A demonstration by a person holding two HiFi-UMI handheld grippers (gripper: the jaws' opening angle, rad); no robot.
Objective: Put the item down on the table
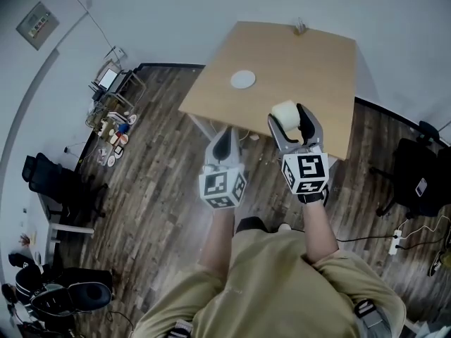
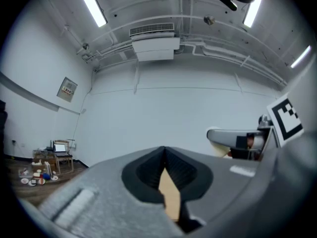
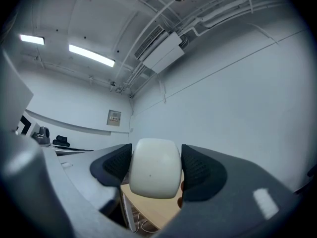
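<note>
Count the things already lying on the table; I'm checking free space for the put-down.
2: a white round disc left of middle on the table, and a small object at its far edge, too small to identify. The cream item clamped in the right gripper isn't counted.

Shows one item (image 1: 285, 110): a smooth, cream-white lump with rounded corners and a tiny dark speck on its face. Sits clamped between the two dark ribbed pads of the right hand-held gripper (image 1: 287, 114), one pad pressed to each flank, with top and bottom bulging past them. Looks upright and a little taller than wide in the right gripper view. Hangs in the air, clear of the light wooden counter (image 1: 310, 62). Lies, in the head view, over the counter's near edge, at about 5 o'clock from its middle.
</note>
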